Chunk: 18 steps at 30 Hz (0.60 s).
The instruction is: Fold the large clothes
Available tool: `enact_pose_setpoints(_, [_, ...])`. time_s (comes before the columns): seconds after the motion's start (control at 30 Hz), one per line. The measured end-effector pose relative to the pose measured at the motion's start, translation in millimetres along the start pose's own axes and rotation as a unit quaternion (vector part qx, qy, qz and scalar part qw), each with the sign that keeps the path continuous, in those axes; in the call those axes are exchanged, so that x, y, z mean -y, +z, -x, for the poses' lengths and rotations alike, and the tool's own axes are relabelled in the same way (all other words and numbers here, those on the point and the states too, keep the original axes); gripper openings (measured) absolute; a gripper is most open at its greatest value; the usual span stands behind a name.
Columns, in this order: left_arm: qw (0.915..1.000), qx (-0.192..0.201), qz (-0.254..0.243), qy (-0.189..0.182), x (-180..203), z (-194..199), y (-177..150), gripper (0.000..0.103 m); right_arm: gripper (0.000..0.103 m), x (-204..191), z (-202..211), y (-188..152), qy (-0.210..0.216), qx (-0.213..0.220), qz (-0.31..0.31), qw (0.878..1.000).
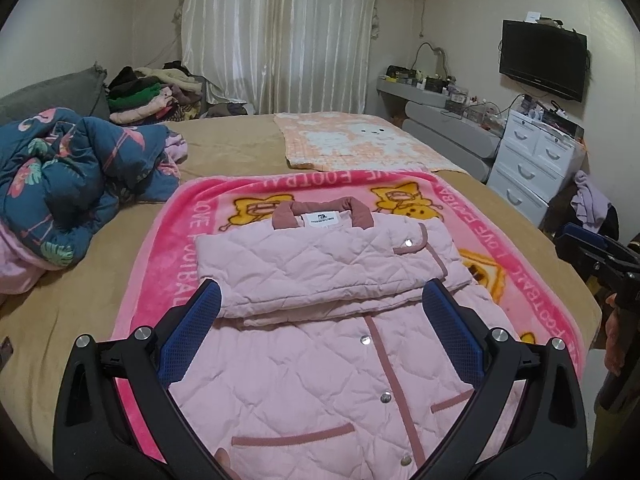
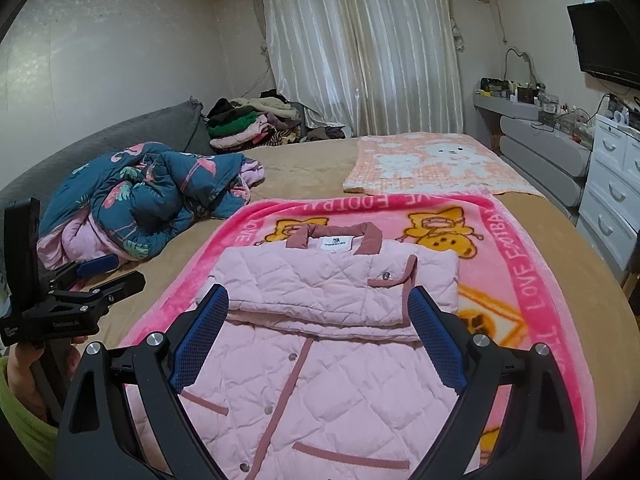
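Bed (image 1: 240, 148): quilted pink jacket (image 1: 320, 360), sleeves folded.

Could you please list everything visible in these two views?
jacket: one, pale pink, sleeves folded across, on blanket
blanket: one, hot pink, on bed
bed: one, tan
towel: one, peach and white, far side of bed
quilt: one, teal, bunched at left
clothes pile: one, mixed, by curtain
curtain: one, white
TV: one, black, wall
drawers: one, white, right
left gripper: open, above jacket
right gripper: open, above jacket
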State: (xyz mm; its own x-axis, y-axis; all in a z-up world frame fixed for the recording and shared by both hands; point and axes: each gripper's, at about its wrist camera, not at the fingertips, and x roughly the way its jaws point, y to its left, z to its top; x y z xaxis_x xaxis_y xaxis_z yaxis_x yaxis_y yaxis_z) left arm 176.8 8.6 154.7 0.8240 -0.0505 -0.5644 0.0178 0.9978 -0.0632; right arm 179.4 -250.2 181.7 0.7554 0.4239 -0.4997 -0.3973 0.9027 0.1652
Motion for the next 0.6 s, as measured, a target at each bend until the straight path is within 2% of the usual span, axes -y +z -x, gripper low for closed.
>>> enact_pose_setpoints(0.3, [1.0,-0.008,0.002,0.002,2.9,7.6,-23.8,0.095,0.09,8.8,8.1,-20.2,-0.008,-0.009,-0.003,1.0])
enact_pose_setpoints(0.6, [0.9991,-0.04,0.003,0.012,-0.5,-4.0,-57.8,0.095,0.09,16.7,5.7,-56.3,-0.013,-0.039,-0.006,0.999])
